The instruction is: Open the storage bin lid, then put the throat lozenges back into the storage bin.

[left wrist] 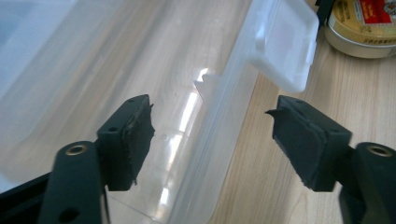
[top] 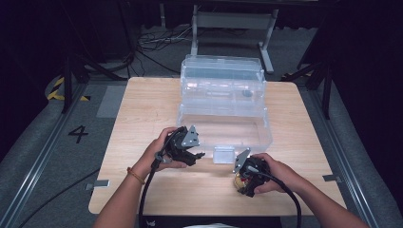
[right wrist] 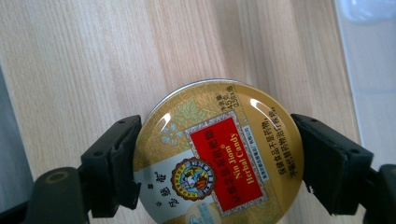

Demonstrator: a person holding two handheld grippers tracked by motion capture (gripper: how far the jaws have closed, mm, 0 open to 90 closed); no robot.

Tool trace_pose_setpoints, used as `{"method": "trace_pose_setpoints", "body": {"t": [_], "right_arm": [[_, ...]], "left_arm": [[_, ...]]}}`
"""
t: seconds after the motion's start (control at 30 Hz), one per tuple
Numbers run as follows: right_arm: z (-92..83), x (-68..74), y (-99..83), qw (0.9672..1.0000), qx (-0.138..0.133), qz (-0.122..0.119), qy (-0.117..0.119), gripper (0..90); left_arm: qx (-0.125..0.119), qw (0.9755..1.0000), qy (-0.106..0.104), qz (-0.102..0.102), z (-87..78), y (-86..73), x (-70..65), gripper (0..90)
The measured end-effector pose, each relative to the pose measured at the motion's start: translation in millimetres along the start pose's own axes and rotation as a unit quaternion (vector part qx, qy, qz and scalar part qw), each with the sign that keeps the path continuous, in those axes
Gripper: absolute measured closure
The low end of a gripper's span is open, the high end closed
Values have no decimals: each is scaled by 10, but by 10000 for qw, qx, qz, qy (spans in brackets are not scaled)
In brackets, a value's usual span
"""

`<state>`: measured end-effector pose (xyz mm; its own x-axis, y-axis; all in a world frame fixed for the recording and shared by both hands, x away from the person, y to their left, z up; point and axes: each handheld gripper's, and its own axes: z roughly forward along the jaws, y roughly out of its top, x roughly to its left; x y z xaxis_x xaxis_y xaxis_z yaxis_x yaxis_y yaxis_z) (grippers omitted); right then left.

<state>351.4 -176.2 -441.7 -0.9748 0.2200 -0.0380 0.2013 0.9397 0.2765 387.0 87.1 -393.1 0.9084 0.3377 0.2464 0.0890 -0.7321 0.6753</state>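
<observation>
A clear plastic storage box (top: 223, 137) stands on the wooden table (top: 142, 109), its lid (top: 222, 71) swung up behind it. My left gripper (top: 197, 155) is at the box's front left. Seen in the left gripper view, the gripper (left wrist: 212, 126) is open and its jaws straddle the front wall (left wrist: 205, 158) without touching it. The box's white latch tab (left wrist: 285, 42) hangs just beyond. My right gripper (right wrist: 217, 163) is shut on a round gold candy tin (right wrist: 219, 158) with a red label. The tin (top: 236, 182) rests on the table near the front edge.
The latch tab (top: 223, 155) lies between the two grippers. The box's corner (right wrist: 369, 70) is close beyond the tin. Bare wood stretches left of the box. Off the table are a grey floor, metal rails and cables.
</observation>
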Motion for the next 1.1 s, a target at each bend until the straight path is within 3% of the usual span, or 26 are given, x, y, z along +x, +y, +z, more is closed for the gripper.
{"method": "trace_pose_setpoints", "body": {"t": [0.1,0.2,0.27,0.33,0.47,0.5,0.63,0.77,0.87,1.0,1.07,1.1], "right_arm": [[-60,-3,-49,10000,-19,24,-43,204],[-101,-8,-99,10000,-47,56,-29,204],[-117,-16,-123,9999,-74,103,-57,204],[-146,-42,-163,9998,-113,144,-67,204],[-183,-65,-203,9995,-173,260,-105,204],[-201,-86,-224,9993,-246,244,-128,204],[-261,-108,-254,9991,-276,274,-184,204],[-303,-113,-276,9988,-292,332,-226,204],[-349,-119,-303,9984,-280,414,-264,203],[-386,-131,-337,9977,-365,479,-300,203],[-401,-131,-355,9978,-326,473,-325,203],[-401,-131,-355,9978,-326,473,-325,203]], "left_arm": [[-103,9999,66,-54,-77,32,10,259],[-55,9998,199,-35,-129,45,1,248],[126,9994,327,62,-184,15,-40,243],[95,9993,356,30,-267,-47,-67,239],[-1,9993,325,-176,-376,-207,-122,211],[18,9990,405,-182,-400,-264,-146,211],[220,9984,376,-355,-451,-557,-224,207],[473,9971,312,-512,-399,-793,-248,216],[706,9944,329,-710,-311,-1004,-258,216],[802,9919,330,-933,-231,-1184,-280,223],[687,9904,222,-1180,-213,-1257,-274,218],[687,9904,222,-1180,-213,-1257,-274,219]]}}
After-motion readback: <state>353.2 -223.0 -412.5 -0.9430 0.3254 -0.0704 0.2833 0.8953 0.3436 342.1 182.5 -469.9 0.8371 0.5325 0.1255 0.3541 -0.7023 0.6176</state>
